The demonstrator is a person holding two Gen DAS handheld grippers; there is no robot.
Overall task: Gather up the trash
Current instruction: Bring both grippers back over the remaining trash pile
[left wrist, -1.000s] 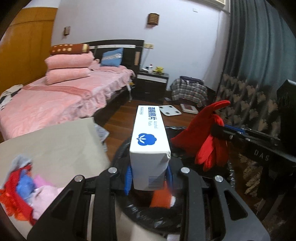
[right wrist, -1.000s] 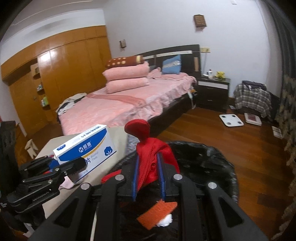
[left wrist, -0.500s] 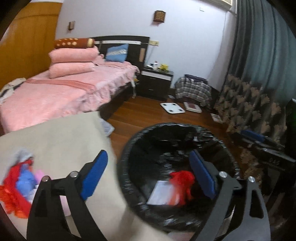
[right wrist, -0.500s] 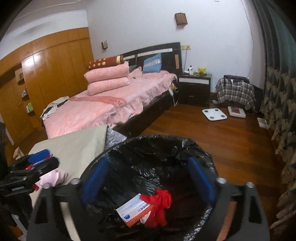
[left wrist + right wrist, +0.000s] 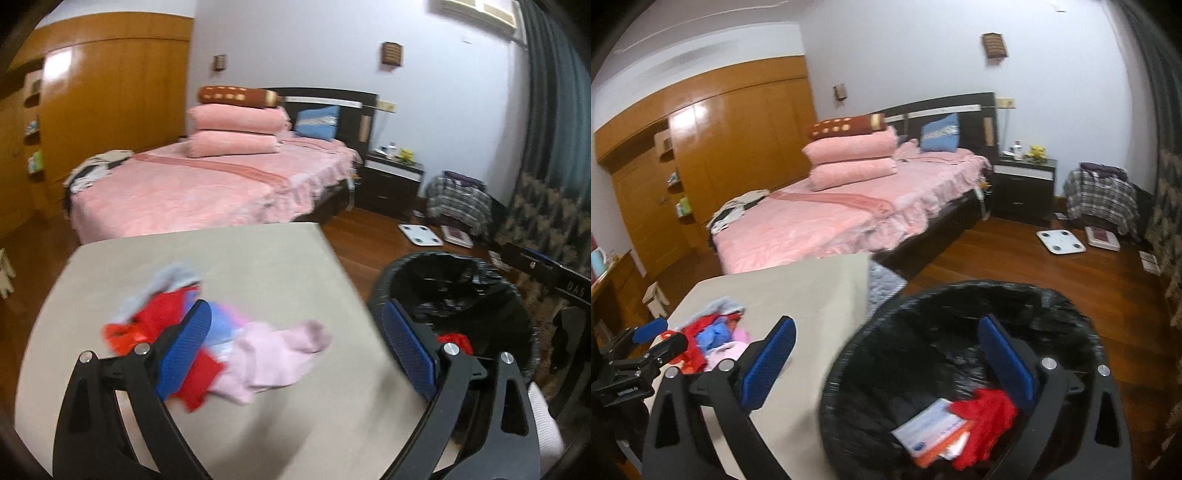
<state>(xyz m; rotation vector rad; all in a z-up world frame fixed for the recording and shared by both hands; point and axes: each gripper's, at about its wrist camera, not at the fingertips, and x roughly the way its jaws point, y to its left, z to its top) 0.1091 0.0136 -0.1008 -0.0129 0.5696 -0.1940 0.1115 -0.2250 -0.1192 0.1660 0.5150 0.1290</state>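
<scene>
Clearly the remaining trash, a loose heap of soft scraps in red, blue, grey and pale pink [image 5: 207, 339], lay on the beige flat-topped table [image 5: 236, 266], with the pink piece trailing out toward the bin side. Its long axis ran roughly across the left wrist view, from the red end at the left to the pink end at the right. The left gripper [image 5: 295, 350] hung directly over it: one blue pad covered the red-and-blue part and the pink scrap showed in the gap between the two. Its jaws had just been opening and stood wide apart, holding nothing. The right gripper [image 5: 890, 362] was likewise spread wide and empty, having just been opening too; it straddled the near rim of the round bin lined with a black plastic bag [image 5: 960, 295], so the heap lay off to its left, beyond the table edge. By my reading the left hand was the nearer one for the next pickup.

Counted: one heap on the table, in which four colours could be told apart, though how many separate pieces made it up I could not tell through the blur. Inside the bin lay one white-and-blue cardboard box [image 5: 931, 424], one crumpled red cloth piece [image 5: 986, 410], and an orange scrap [image 5: 938, 448] under the box. One bin, one table, two grippers.
</scene>
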